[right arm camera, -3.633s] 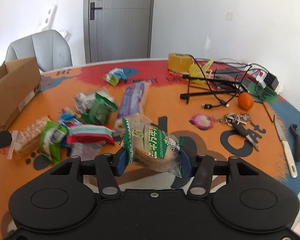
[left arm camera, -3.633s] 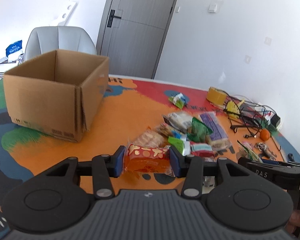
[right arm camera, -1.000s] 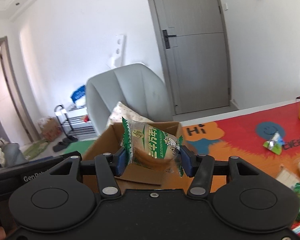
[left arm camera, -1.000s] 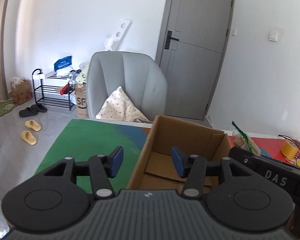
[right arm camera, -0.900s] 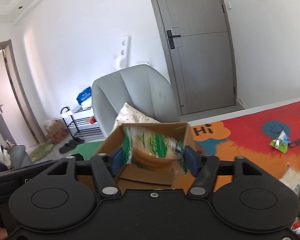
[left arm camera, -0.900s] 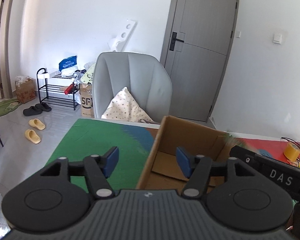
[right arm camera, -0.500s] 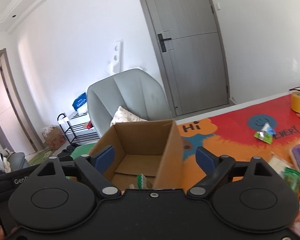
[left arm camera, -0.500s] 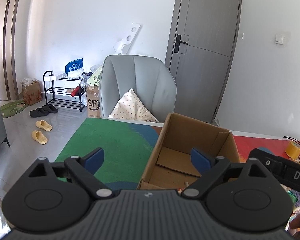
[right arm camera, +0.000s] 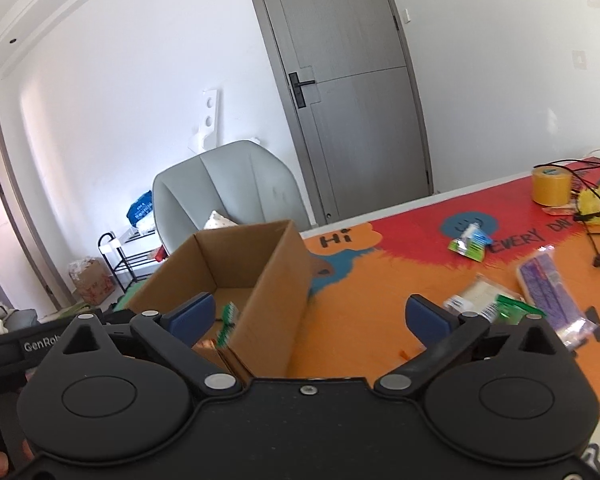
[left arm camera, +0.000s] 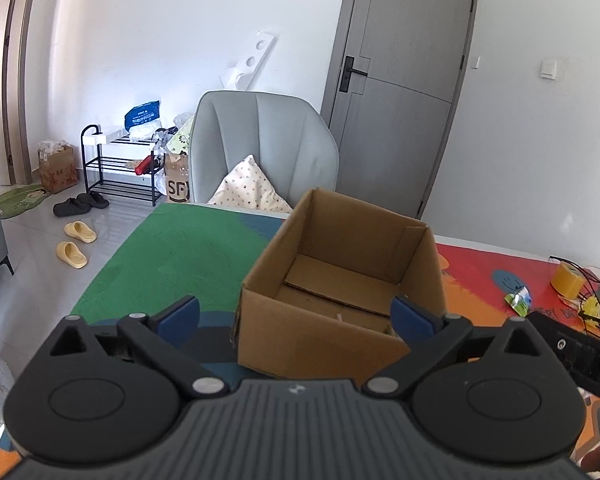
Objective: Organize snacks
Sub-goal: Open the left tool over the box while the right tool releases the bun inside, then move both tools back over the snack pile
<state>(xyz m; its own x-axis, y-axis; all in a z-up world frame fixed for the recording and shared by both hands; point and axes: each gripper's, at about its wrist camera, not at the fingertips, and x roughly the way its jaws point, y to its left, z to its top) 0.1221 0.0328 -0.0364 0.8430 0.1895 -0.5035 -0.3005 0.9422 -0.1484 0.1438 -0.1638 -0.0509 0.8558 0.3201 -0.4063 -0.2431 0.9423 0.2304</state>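
A: Going left to right, where are the snacks sitting?

B: The box [right arm camera: 236,280] is standing on the left of the table [right arm camera: 364,304]. In the right wrist view a green-edged pack [right arm camera: 226,326] is lying inside it, against the near wall. Right of the box, a small green pack [right arm camera: 470,244] is lying alone on the red patch. Further right, a white pack [right arm camera: 480,294], a green pack [right arm camera: 510,310] and a long purple pack [right arm camera: 548,292] are lying close together.

A: How are they going to handle?

B: My guess is light, soft and crinkly, with slippery film. You are probably wanting to pinch each across its short width, near the middle, and gently, since the contents may crush. The purple pack may sag if you are taking it by one end.

A: And the fingers?

B: Your left gripper [left arm camera: 296,316] is hanging over the near edge of the box. Its jaws have just been opening and are now spread fully, with nothing between them. Your right gripper [right arm camera: 310,316] is hanging over the box's right wall. Its jaws have likewise just been opening and are spread wide. They are holding and touching nothing.
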